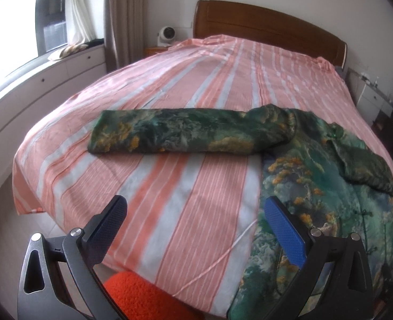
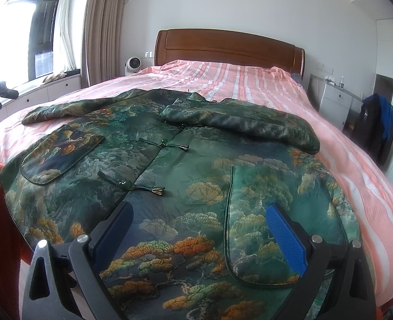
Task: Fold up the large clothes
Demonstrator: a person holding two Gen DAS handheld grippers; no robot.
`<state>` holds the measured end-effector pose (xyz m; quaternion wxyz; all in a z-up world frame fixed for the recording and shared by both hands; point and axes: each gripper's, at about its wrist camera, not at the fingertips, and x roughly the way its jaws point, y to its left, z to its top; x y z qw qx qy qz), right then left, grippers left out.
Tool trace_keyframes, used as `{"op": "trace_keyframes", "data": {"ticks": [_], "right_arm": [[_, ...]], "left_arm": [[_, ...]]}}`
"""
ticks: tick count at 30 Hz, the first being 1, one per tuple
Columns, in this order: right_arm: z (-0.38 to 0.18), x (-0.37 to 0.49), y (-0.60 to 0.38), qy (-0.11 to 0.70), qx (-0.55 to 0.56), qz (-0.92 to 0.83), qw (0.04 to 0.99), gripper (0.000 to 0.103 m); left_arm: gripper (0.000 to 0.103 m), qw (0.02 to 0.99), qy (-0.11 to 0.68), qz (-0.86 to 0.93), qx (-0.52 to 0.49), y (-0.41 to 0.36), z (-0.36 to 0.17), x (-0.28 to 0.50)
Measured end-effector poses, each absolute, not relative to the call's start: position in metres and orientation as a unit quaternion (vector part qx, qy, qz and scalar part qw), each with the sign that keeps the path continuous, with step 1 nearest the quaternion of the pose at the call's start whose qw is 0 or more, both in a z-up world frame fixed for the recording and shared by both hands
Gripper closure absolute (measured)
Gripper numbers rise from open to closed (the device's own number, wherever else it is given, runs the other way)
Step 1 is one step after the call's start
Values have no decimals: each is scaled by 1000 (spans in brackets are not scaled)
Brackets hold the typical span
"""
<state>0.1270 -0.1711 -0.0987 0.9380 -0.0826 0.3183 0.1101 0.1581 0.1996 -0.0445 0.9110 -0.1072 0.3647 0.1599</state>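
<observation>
Left wrist: my left tool (image 1: 193, 229), fingers apart, hovers over the bed (image 1: 169, 186) near its foot edge; the jacket's sleeve (image 1: 185, 134) lies outstretched.

Right wrist: right tool (image 2: 201, 234), also apart, hangs above the jacket (image 2: 196, 176). Folding looks barely begun; that sleeve needs grasping next, I judge.

Glossy brocade jacket (image 2: 185, 192), cotton bedsheet (image 1: 185, 80)

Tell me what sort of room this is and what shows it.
A bedroom, most likely: a large bed with a striped pink sheet, a wooden headboard against the wall, and a curtained window. A green patterned jacket lies spread on the bed.
</observation>
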Motion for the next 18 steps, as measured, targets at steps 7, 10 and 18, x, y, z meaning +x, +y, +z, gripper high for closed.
{"op": "trace_keyframes", "data": {"ticks": [7,10,18], "right_arm": [[-100,127,-170,320,-83,111,937,4],[-101,127,-170,321,-84,112,937,4],[-102,127,-170,323,-83,115,936,4]], "left_arm": [[0,901,394,150,-102,182,-60,169],[0,899,404,151,-77,177,-65,169],[0,888,426,152,-77,187,-71,171]]}}
